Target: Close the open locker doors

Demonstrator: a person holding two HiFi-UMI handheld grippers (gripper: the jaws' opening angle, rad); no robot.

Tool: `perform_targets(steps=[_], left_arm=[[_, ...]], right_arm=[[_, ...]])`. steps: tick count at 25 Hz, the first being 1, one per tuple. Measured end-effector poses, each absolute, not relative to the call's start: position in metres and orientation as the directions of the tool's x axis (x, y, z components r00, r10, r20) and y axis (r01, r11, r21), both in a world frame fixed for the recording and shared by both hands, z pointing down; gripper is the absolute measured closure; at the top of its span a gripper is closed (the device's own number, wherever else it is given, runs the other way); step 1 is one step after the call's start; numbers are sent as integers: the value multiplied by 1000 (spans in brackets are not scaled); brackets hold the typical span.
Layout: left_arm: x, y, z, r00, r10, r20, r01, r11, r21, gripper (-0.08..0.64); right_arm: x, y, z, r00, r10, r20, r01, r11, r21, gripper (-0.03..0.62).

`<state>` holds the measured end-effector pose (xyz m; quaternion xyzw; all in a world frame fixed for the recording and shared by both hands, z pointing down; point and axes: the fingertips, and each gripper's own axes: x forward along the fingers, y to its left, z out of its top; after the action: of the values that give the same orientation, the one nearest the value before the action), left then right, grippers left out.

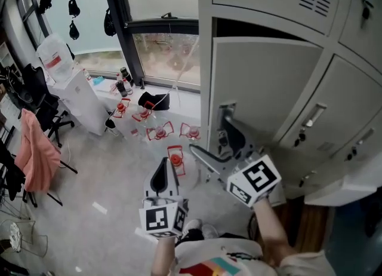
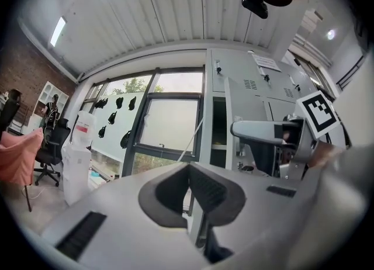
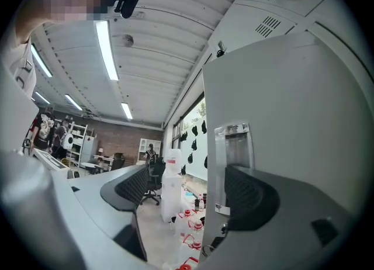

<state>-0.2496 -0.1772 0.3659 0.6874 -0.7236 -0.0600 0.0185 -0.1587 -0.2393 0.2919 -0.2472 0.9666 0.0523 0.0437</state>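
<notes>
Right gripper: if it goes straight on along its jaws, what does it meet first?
The open locker door. Its edge seems to stand between the open jaws of the right gripper, with one jaw beside the handle plate. I cannot tell whether that jaw touches the door.

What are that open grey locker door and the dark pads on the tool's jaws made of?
The locker door looks like painted sheet metal: thin, flat, pale grey, with a soft sheen. The pads look like black rubber or soft plastic, judging by their fine ribbed texture.
</notes>
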Motion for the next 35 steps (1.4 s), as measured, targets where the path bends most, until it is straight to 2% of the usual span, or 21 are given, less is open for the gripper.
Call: perform_targets(steps=[4,12,17,24,29,35], left_arm=[[-265,-196,360,-4,-998,-64,-998,0,61,554],[-264,-233,357,83,-995,-58,-990,-89,105,554],[-259,-249,358,139,-989,-56,-986,-143,90,554],[-268,-264,362,160,-986,-48,-985,-163,59,554],[-272,-272,361,174,-984,-43,-982,-177,61,554],[-272,-272,367,193,-980,-39,-978,-196,77,554]], right_arm=[[-168,-251,294,-854,-511,-99,-519,851,79,204],[-179,-276,291,-821,-561,-103,-570,816,95,204],[-186,-293,296,-793,-607,-56,-609,786,107,204],[-192,-319,300,-753,-657,-30,-656,746,114,204],[-190,-340,295,-715,-694,-82,-699,706,111,204],[-188,-355,299,-687,-722,-75,-726,684,70,204]])
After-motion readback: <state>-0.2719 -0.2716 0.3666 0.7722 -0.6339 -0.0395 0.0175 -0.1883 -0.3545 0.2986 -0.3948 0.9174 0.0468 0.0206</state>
